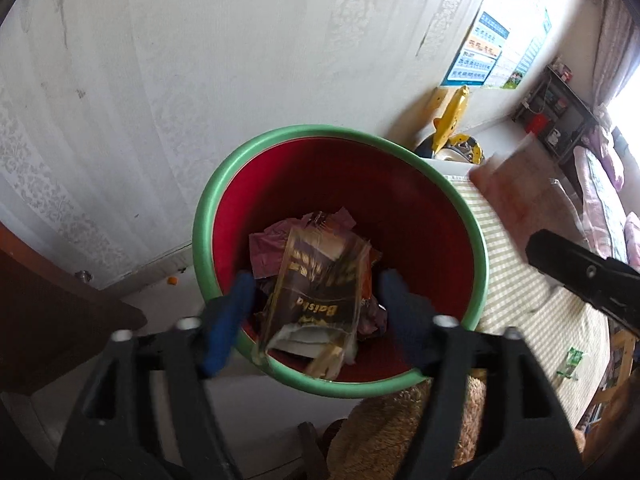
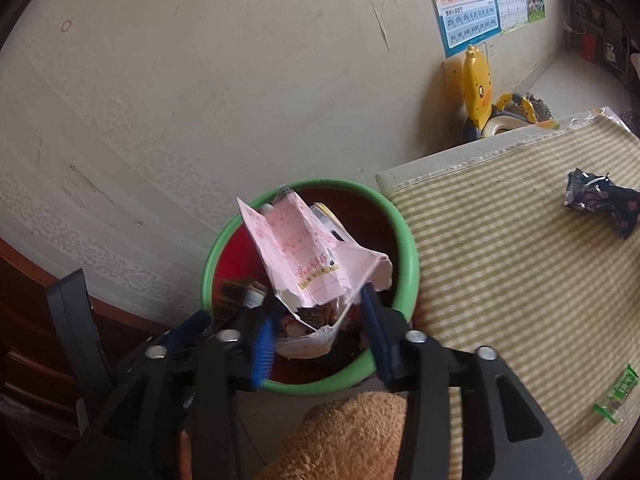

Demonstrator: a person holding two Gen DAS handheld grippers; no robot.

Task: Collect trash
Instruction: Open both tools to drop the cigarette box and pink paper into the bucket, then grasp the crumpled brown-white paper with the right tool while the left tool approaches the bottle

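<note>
Wrappers (image 2: 600,202) on striped mat (image 2: 500,272)

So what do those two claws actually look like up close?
Both look alike. The left claw has two black plastic arms with triangular cut-outs, silver round bolts at the joints, and bright blue fingers at the tips. The right claw is the same build: black frame, silver bolts, blue ribbed pads. No cables, sleeves or markings show.

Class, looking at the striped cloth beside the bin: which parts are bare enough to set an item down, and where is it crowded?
Bare: striped cloth between bin, dark crumpled wrapper and green wrapper. Crowded: the bin mouth, filled by both grippers' wrappers.
</note>
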